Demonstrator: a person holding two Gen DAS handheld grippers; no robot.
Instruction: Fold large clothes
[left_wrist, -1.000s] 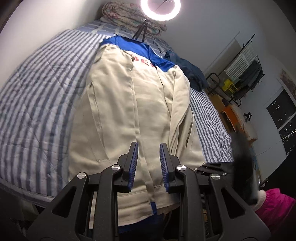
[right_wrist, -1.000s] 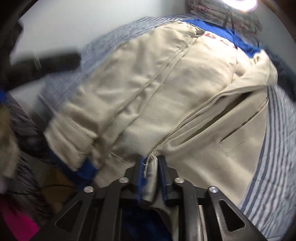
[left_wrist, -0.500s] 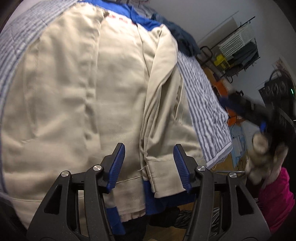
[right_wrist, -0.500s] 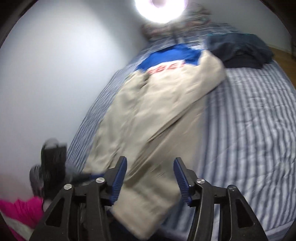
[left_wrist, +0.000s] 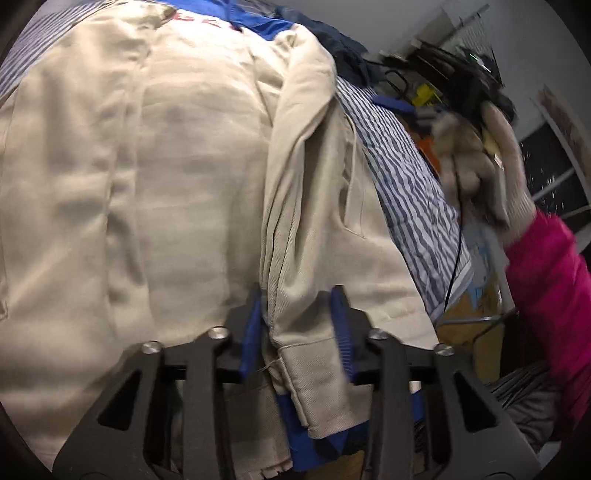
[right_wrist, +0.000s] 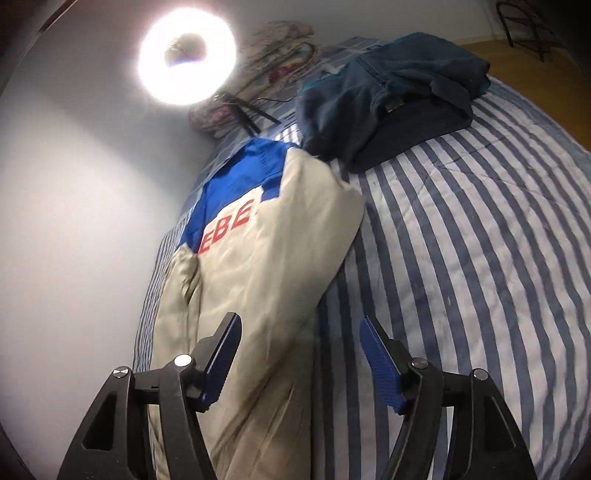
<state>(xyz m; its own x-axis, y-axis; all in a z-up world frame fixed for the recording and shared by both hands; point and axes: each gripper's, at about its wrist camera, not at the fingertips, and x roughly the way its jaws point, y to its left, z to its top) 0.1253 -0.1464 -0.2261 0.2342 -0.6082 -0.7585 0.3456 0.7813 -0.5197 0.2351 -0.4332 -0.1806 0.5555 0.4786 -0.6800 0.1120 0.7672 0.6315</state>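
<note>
Jacket (left_wrist: 166, 192) runs lengthwise up the bed (right_wrist: 480, 258); our left fingers (left_wrist: 295, 332) have just been closing around its folded sleeve cuff (left_wrist: 314, 369), while our right fingers (right_wrist: 299, 362) have just been opening, empty, above its right edge.

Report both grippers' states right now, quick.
Left gripper: jaws have just been closing around the cuff of the beige jacket's sleeve; firm grip cannot be told.
Right gripper: open, holding nothing; jaws have just been opening.
</note>
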